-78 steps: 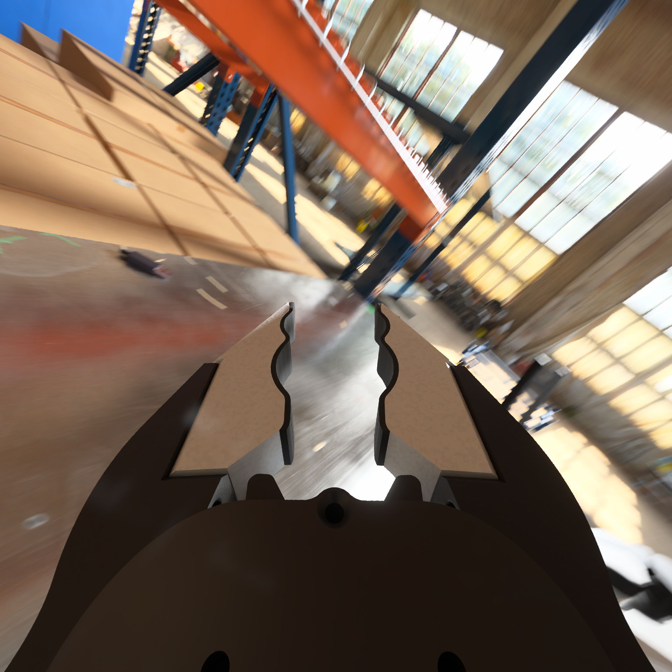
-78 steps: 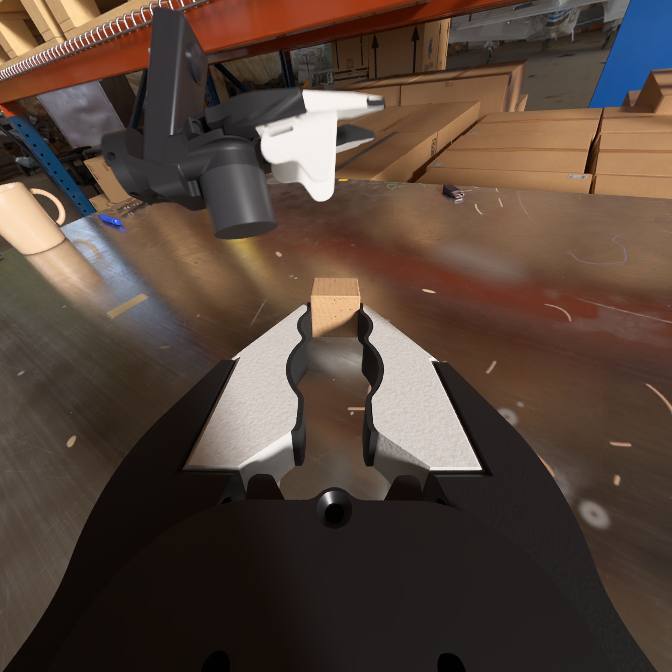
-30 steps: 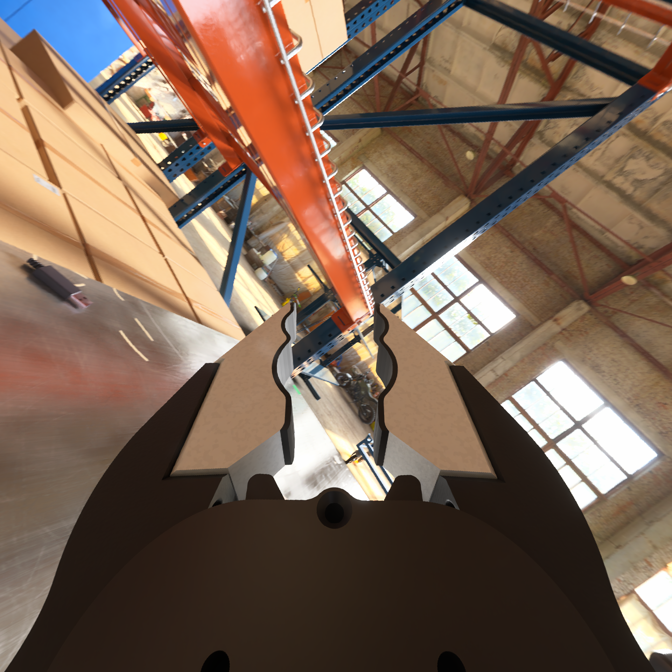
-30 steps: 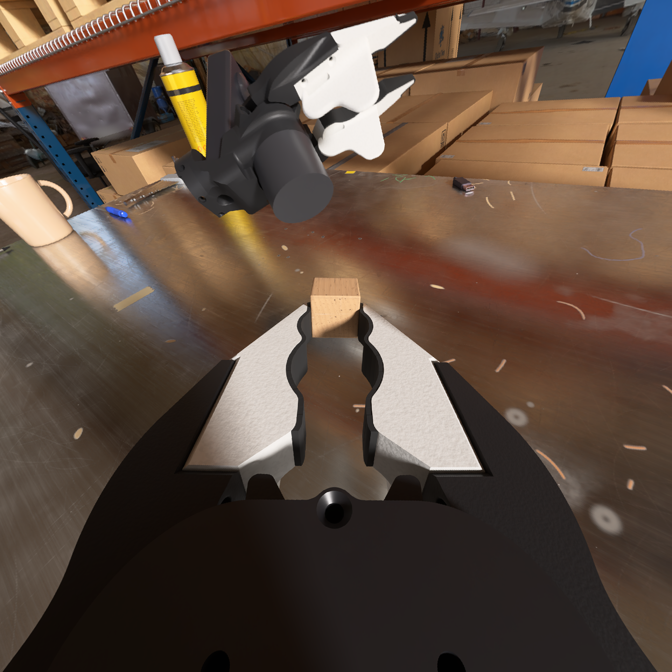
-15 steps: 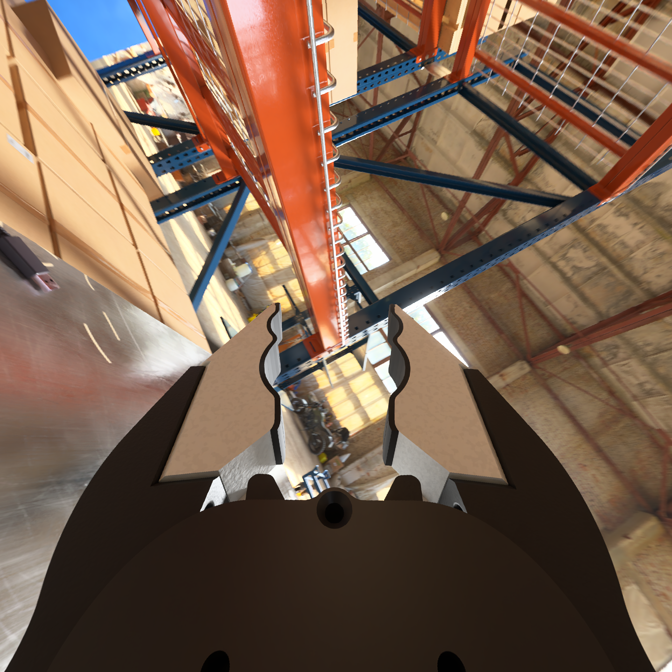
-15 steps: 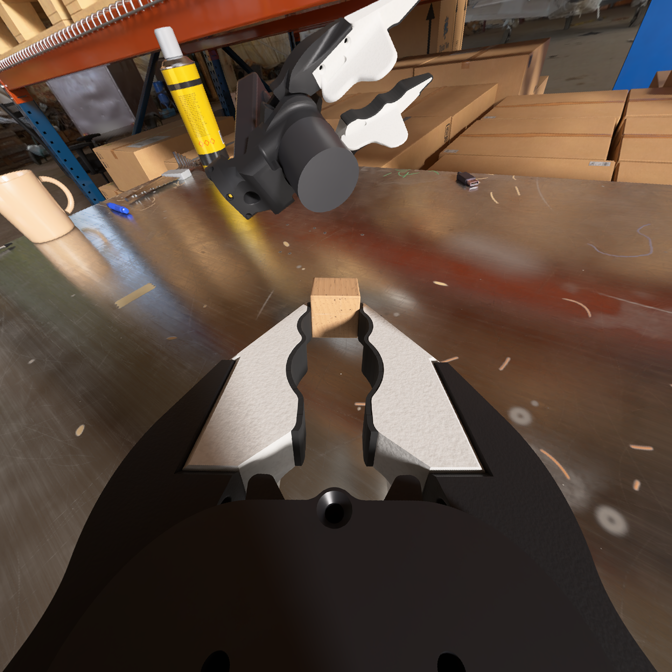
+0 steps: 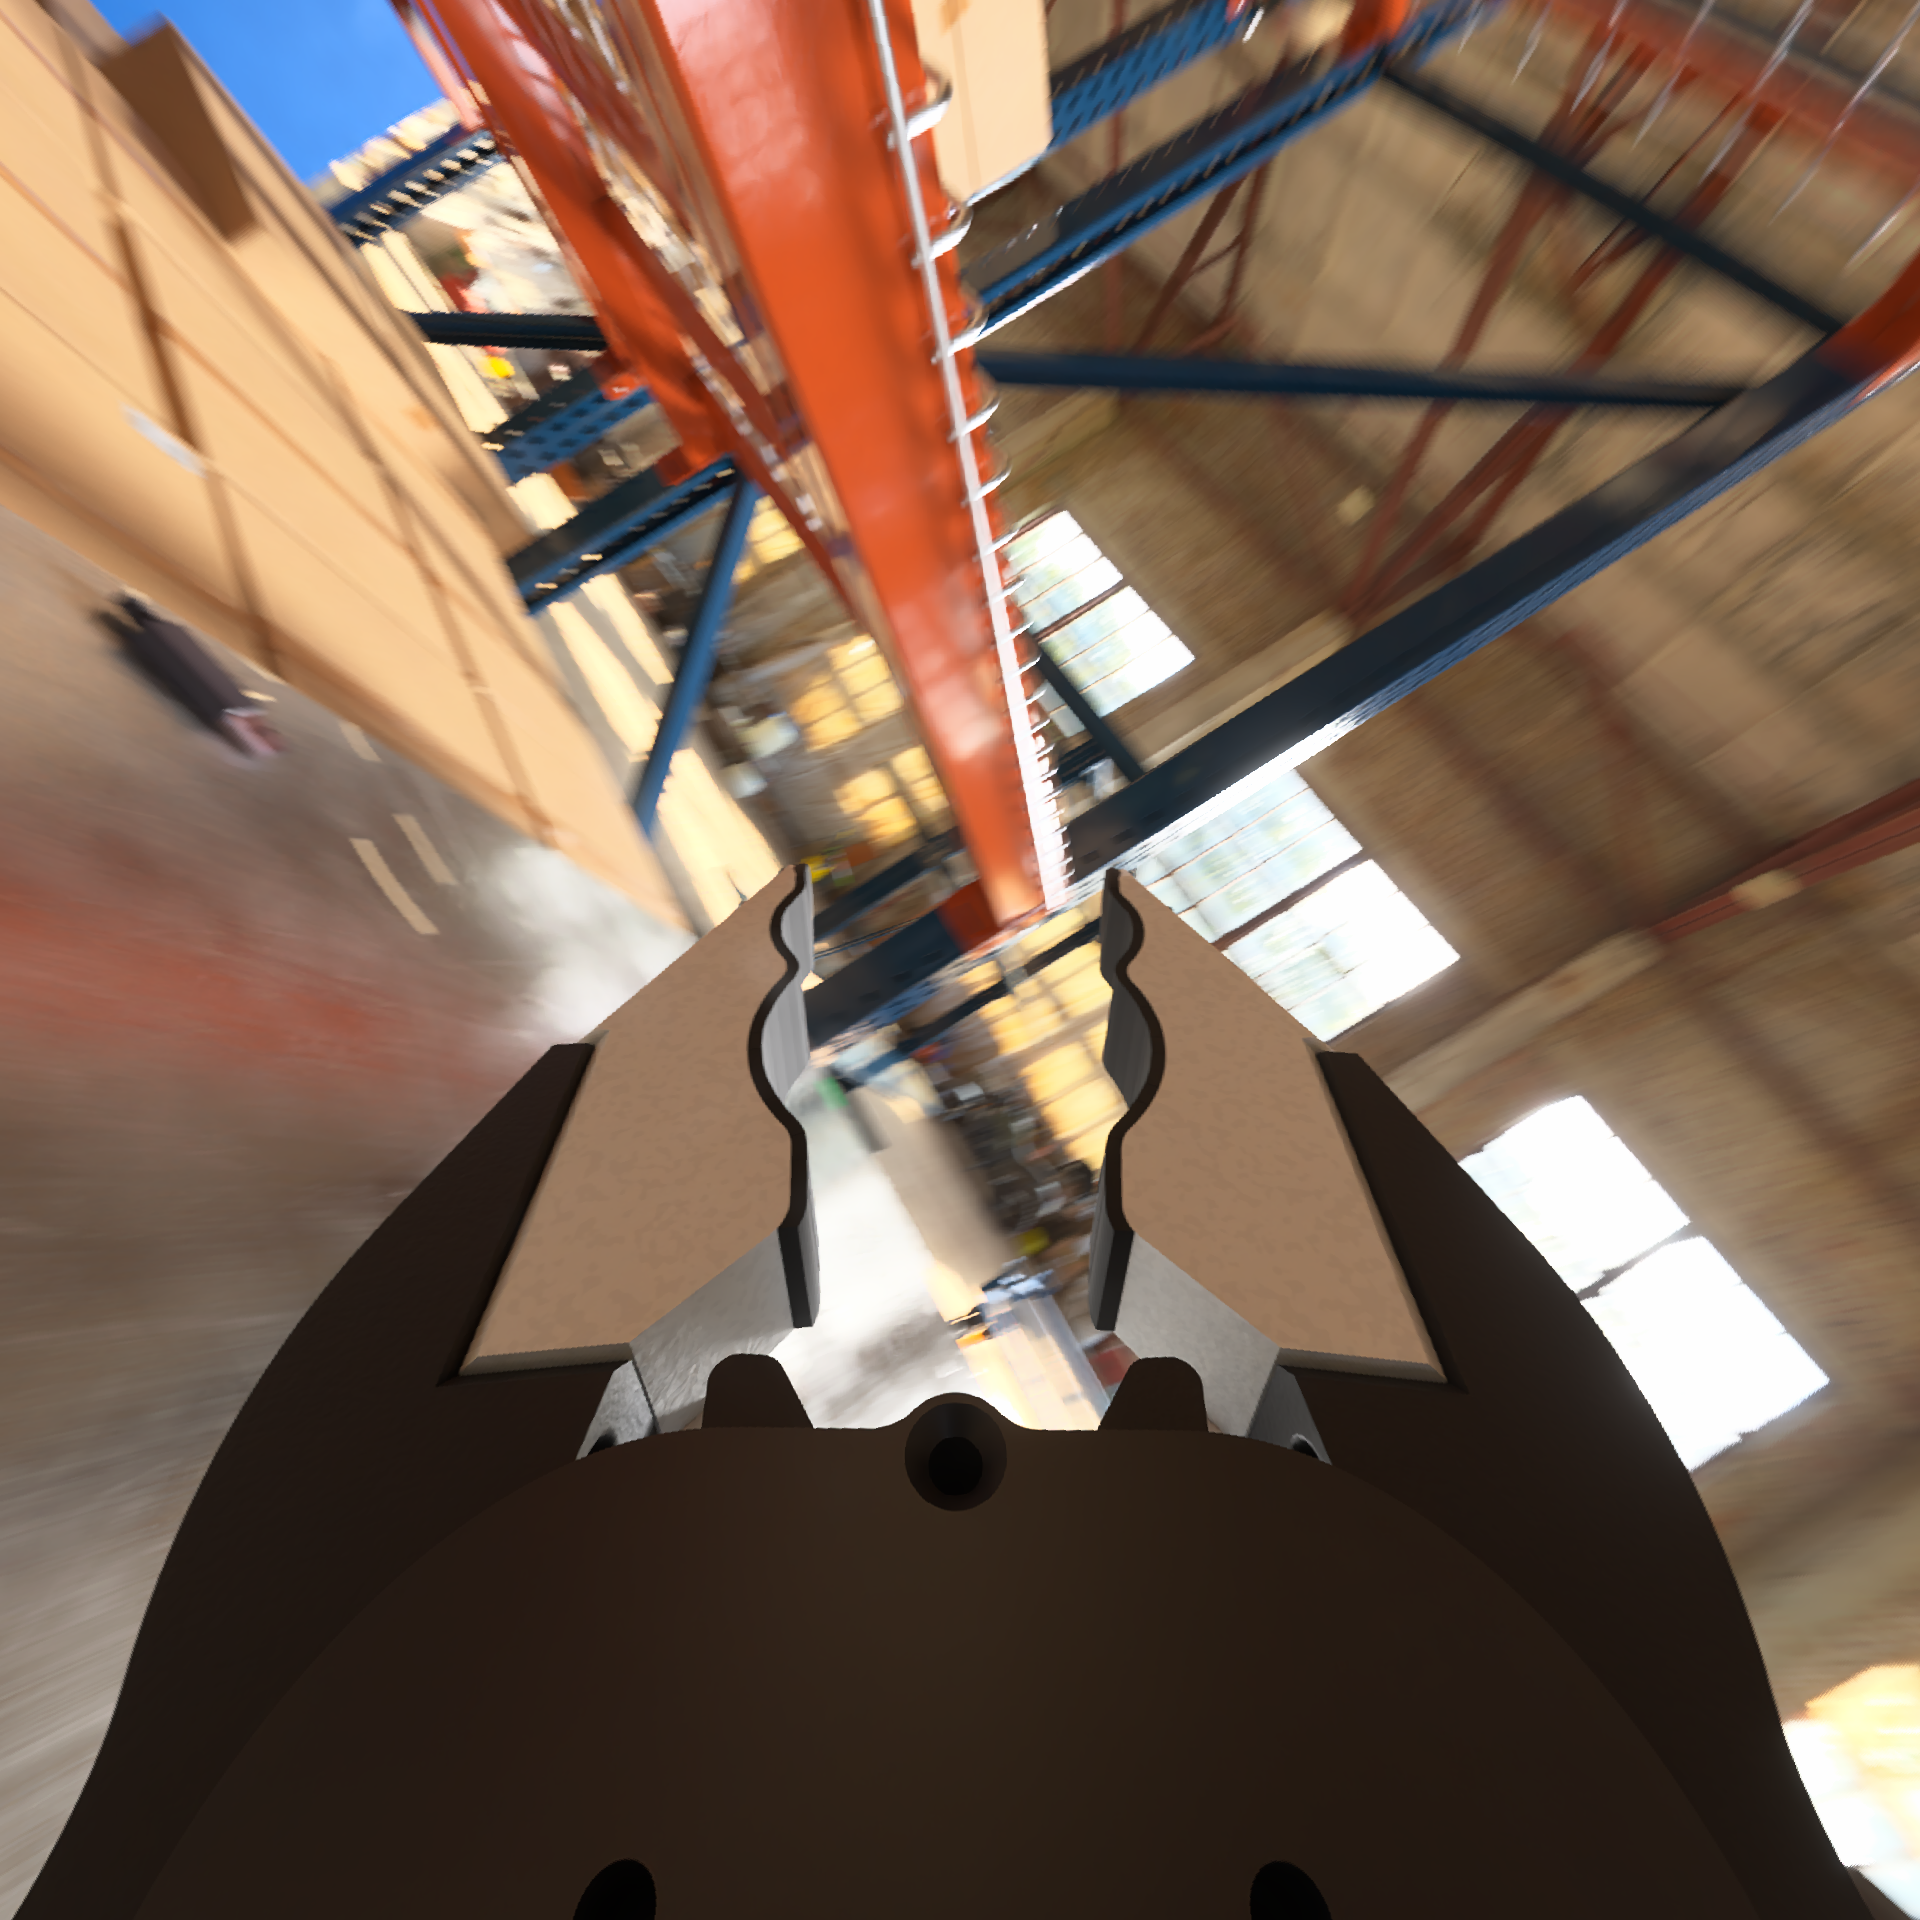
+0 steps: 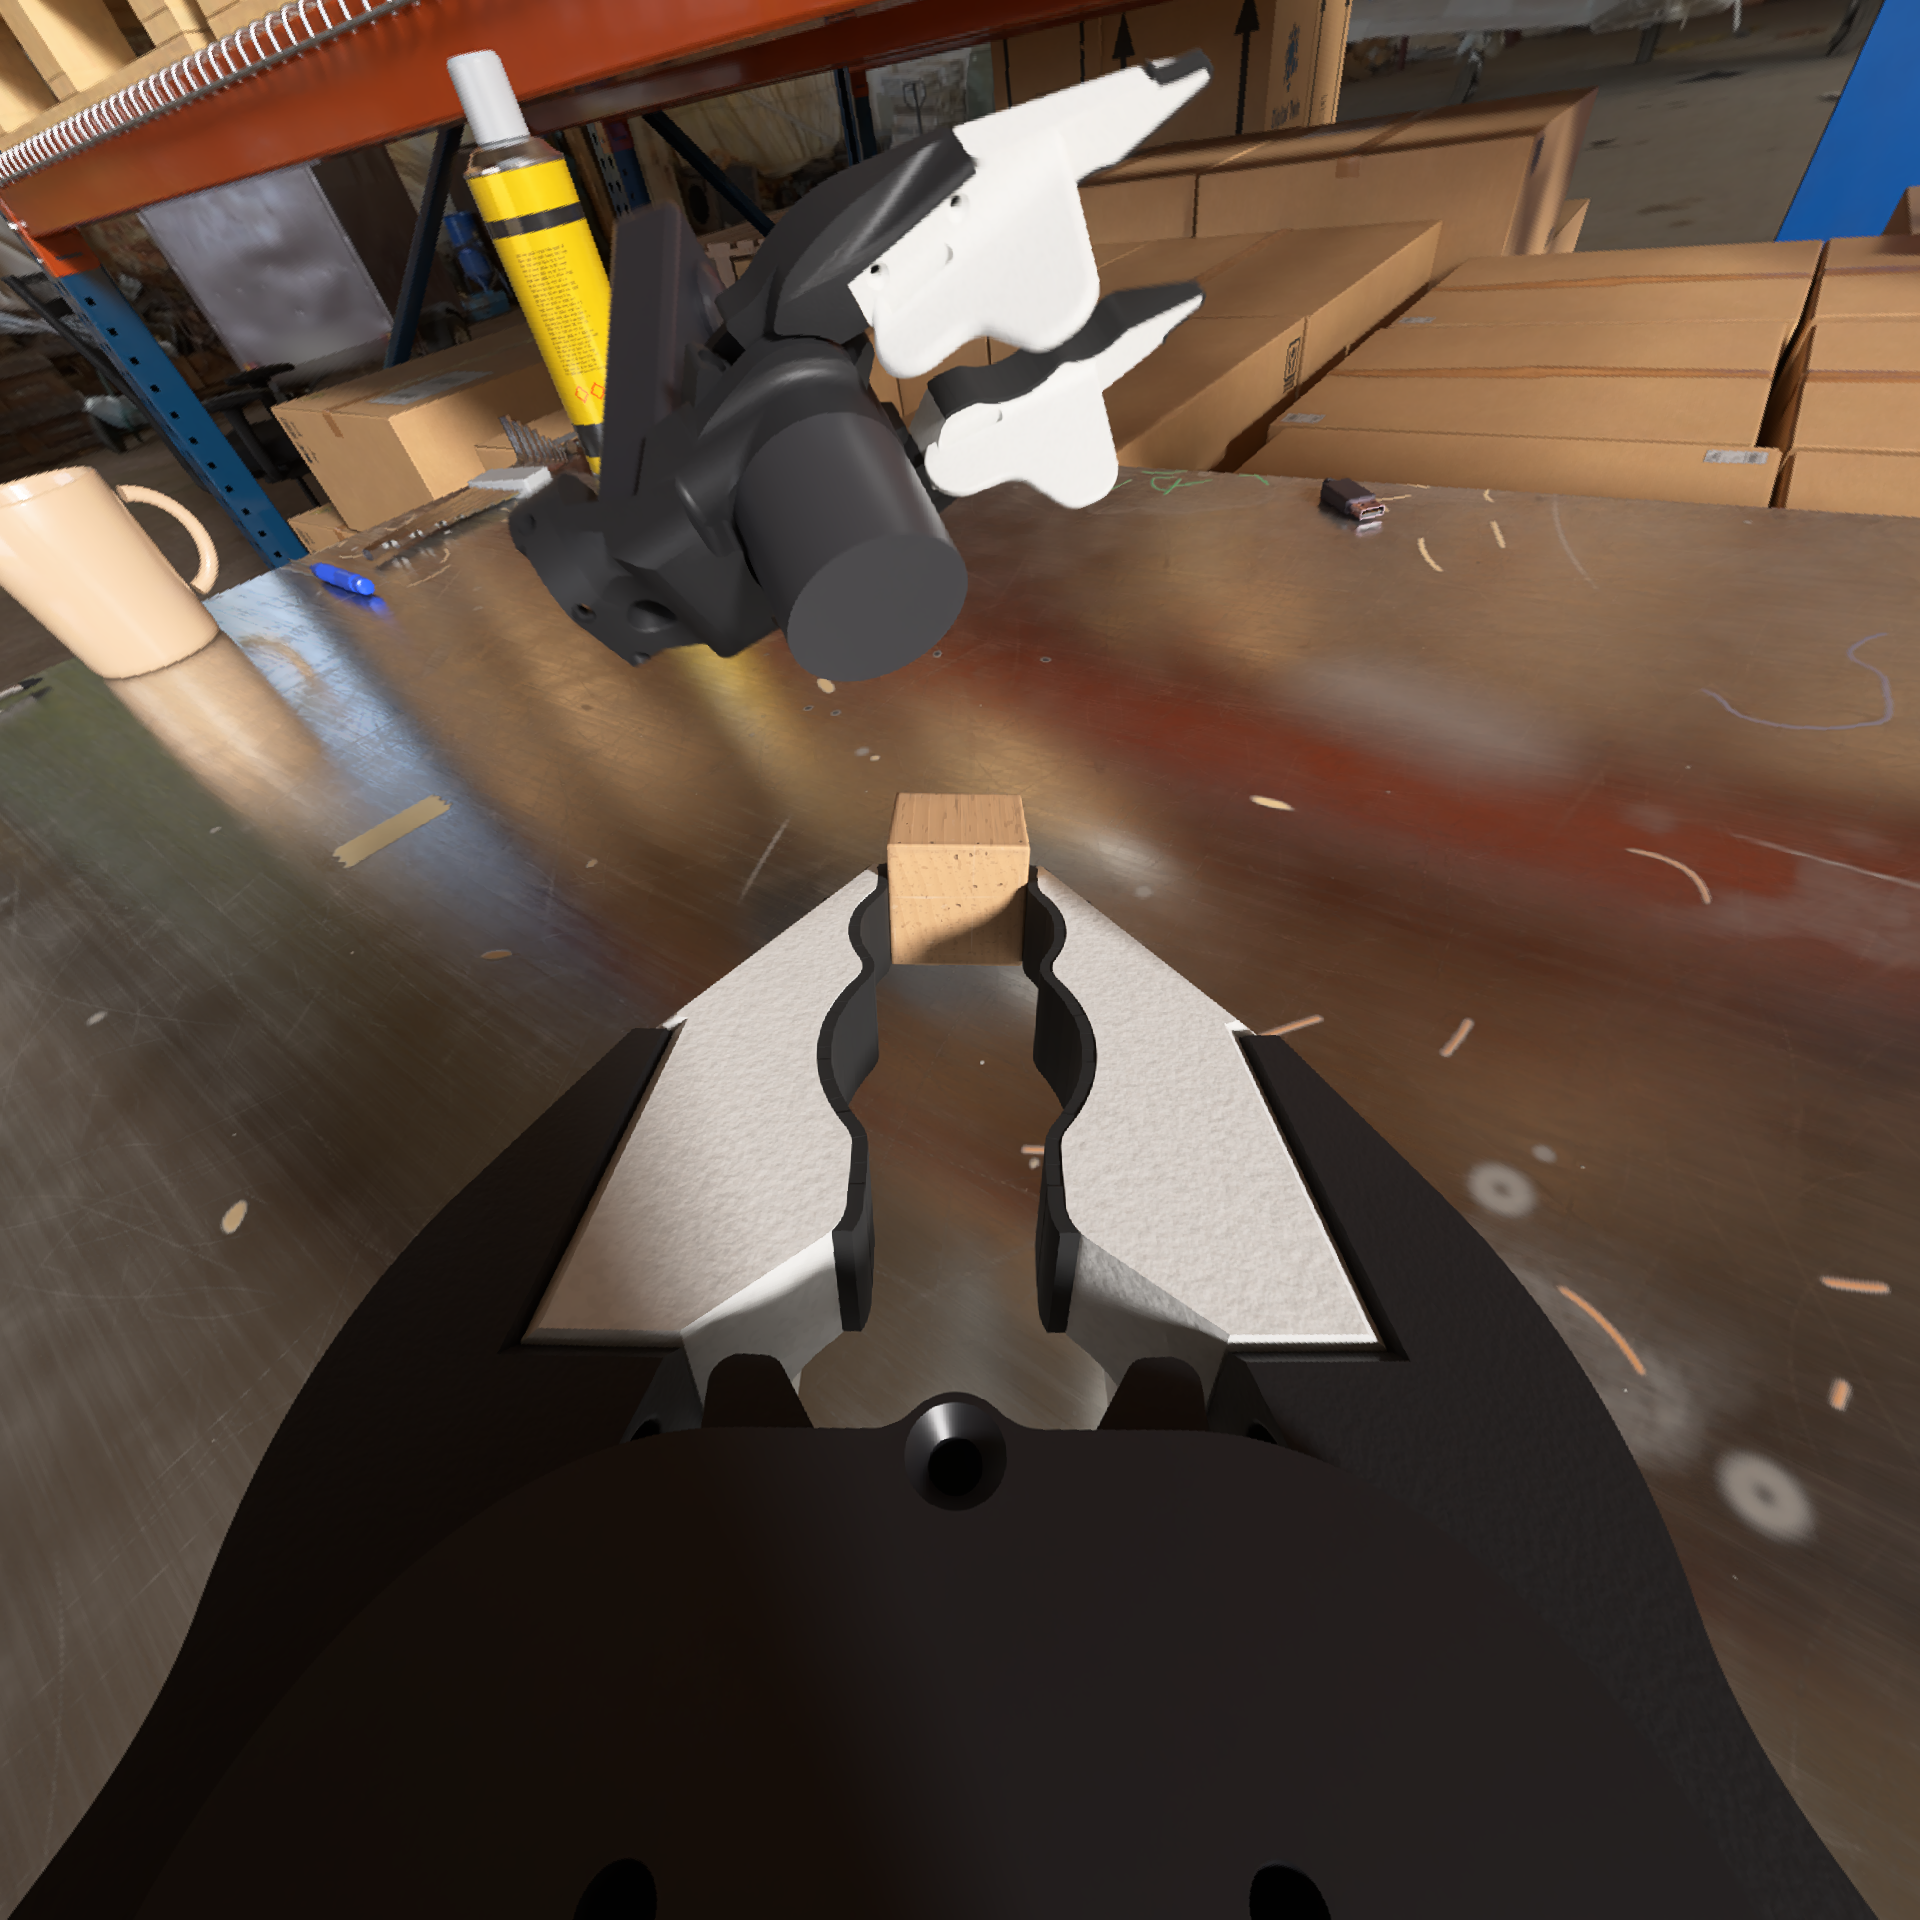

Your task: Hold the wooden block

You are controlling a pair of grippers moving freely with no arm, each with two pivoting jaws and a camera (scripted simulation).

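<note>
Wooden block (image 8: 958,883) is sitting pinched between the fingertips of your right gripper (image 8: 958,902), its two side faces pressed by the dark inner pads while the scratched metal table (image 8: 1455,831) is showing beneath it. Whether the block is resting on the table or just off it, you cannot tell from this angle. Your left gripper (image 8: 1049,312) is hanging in the air above the far half of the table, tilted upward, its white fingers (image 8: 997,239) spread apart with nothing between them. In its own wrist view, that left gripper (image 7: 954,894) is pointing up at an orange rack beam (image 7: 831,416) and blurred windows, its jaws standing apart and holding nothing. A yellow spray can (image 8: 540,260) is standing behind it, a beige mug (image 8: 94,571) is sitting at the far left edge, a small blue object (image 8: 345,579) is lying near the mug, and a dark USB stick (image 8: 1351,501) is lying at the far side in front of stacked cardboard boxes (image 8: 1538,353).
</note>
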